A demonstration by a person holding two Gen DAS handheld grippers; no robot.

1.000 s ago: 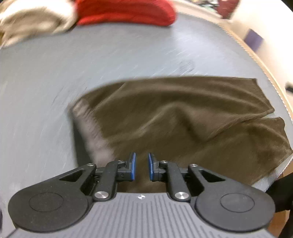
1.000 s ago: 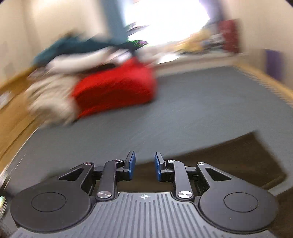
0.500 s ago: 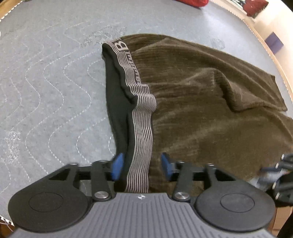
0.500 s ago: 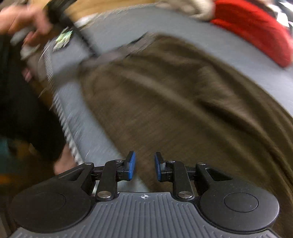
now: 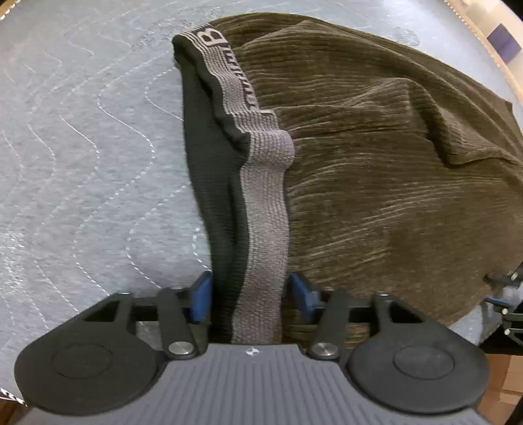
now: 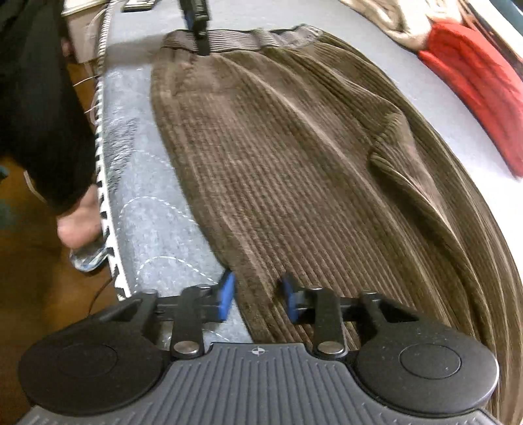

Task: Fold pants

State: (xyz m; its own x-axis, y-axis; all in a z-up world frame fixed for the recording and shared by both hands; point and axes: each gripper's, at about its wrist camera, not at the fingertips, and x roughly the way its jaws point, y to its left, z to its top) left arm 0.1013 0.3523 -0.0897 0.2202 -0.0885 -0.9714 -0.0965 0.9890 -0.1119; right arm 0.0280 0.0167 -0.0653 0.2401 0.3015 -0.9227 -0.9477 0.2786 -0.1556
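Brown corduroy pants (image 5: 376, 183) lie spread on the grey quilted table (image 5: 81, 163). Their grey striped waistband (image 5: 261, 202), black on its inside, runs straight between the fingers of my left gripper (image 5: 250, 291). That gripper's jaws are closing, and a thin gap shows at each blue pad. My right gripper (image 6: 258, 294) points down at the near side edge of the pants (image 6: 294, 170). Its jaws are closing too, with that corduroy edge between the pads. The left gripper (image 6: 196, 26) shows far off at the waistband (image 6: 248, 41).
A red garment (image 6: 474, 91) and a beige one (image 6: 392, 19) lie at the far side of the table. The table's trimmed edge (image 6: 104, 196) runs close beside my right gripper. A person's dark-clad leg (image 6: 39, 114) and foot (image 6: 78, 225) stand just past it.
My left gripper dropped to the waistband and its jaws spread around it. My right gripper swung from facing across the table down to the pants' near edge and narrowed.
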